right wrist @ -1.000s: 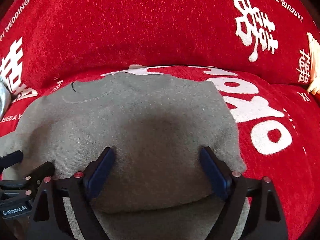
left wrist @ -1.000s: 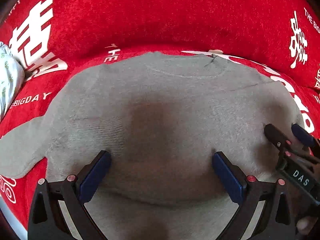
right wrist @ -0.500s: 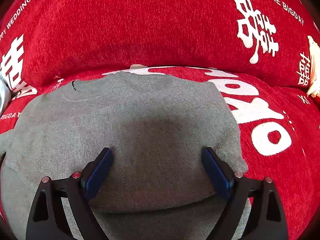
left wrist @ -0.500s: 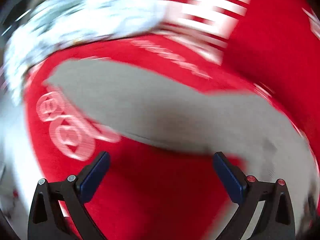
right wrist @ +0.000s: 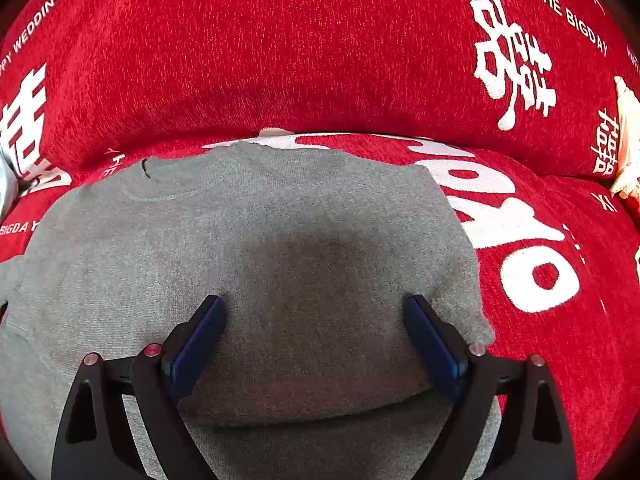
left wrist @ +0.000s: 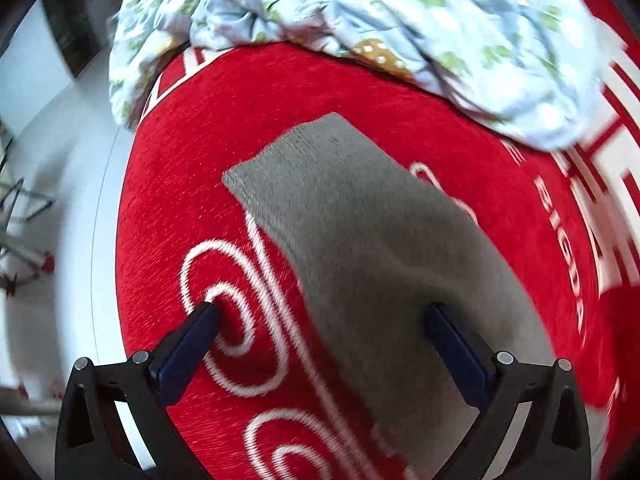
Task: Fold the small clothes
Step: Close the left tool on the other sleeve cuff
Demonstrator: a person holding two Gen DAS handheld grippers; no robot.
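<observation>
Left wrist view: crumpled floral cloth (left wrist: 400, 20) piled at the far edge of the red cover (left wrist: 180, 180). My left claw (left wrist: 320, 320) is released, holding nothing; the grey sleeve (left wrist: 360, 220) runs under its right pad.

Right wrist view: my right claw (right wrist: 314, 312) is released, above the grey sweater (right wrist: 240, 232), which lies flat on the cover below the backrest (right wrist: 280, 40).

sweaters: 1, gray (right wrist: 248, 264), middle of the frame | blankets: 1, flowery (left wrist: 360, 20), top of the frame | red covers: 1 (right wrist: 280, 48) | grippers: 2, left (left wrist: 320, 320) and right (right wrist: 314, 314)
</observation>
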